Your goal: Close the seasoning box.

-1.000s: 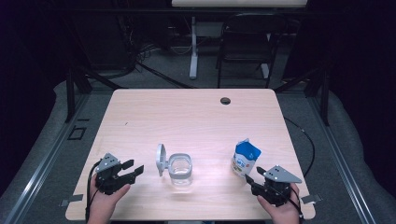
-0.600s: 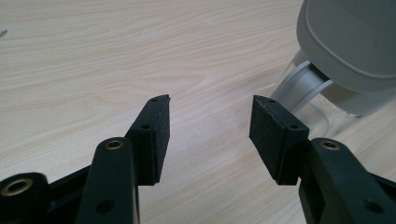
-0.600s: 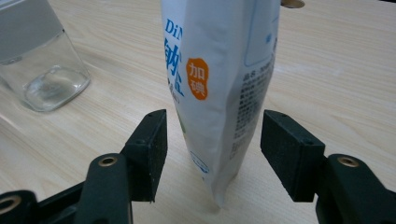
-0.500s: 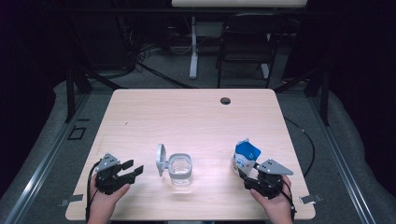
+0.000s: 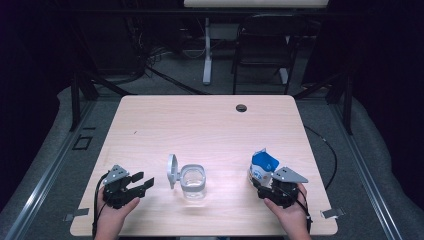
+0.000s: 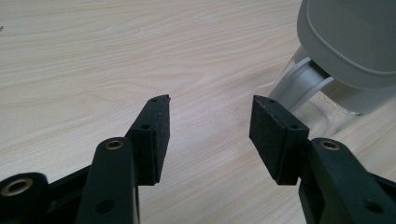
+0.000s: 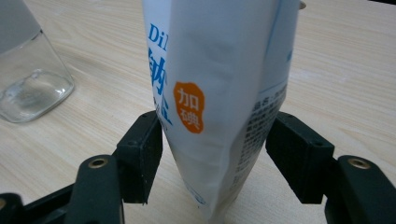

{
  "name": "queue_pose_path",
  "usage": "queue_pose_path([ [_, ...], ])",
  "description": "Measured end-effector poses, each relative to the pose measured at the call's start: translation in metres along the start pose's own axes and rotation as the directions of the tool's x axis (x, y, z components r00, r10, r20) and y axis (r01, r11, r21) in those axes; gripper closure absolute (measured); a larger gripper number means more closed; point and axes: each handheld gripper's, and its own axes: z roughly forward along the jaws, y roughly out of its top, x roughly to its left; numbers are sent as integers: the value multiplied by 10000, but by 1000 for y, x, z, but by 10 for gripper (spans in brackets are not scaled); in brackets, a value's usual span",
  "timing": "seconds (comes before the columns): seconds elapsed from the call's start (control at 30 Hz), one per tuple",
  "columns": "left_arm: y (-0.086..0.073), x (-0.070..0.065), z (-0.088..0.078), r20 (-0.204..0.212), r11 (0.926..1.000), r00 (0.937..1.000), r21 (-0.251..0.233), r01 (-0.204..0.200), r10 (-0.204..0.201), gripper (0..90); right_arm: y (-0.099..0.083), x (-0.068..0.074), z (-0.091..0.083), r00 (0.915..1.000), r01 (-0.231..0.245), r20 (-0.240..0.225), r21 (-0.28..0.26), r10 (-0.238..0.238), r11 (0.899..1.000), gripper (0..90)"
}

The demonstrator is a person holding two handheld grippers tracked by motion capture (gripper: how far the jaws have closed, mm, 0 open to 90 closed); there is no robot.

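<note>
High view: white-and-blue pouch (image 5: 262, 167) upright at counter's (image 5: 210, 125) right front, open glass jar (image 5: 192, 180) mid-front; nothing looks poured yet.

Left gripper view: left gripper (image 6: 210, 123) jaws apart, empty, beside jar.

Right gripper view: right gripper (image 7: 215, 140) just opening, straddling pouch, pads not yet pressing; grasp, pour remain.

We see bare table (image 5: 210, 125) across the far half; near the front edge stand a jar (image 5: 192, 181) and a bag (image 5: 262, 167).
</note>
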Motion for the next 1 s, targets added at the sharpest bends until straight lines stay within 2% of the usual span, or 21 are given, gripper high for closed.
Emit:
queue_pose_path([
  [0.1,0,0,-1,9,9999,10000,105,-6,6,486,0,1,4,10000,-46,36,-48,46,10000,361],
  [0.73,0,0,0,-19,10000,10000,48,53,-53,486,-2,1,8,10000,3,98,-189,-1,9998,358],
  [1.0,-1,1,1,-37,9999,9999,41,100,-100,486,-6,-2,11,9997,-216,-124,-141,215,9997,358],
])
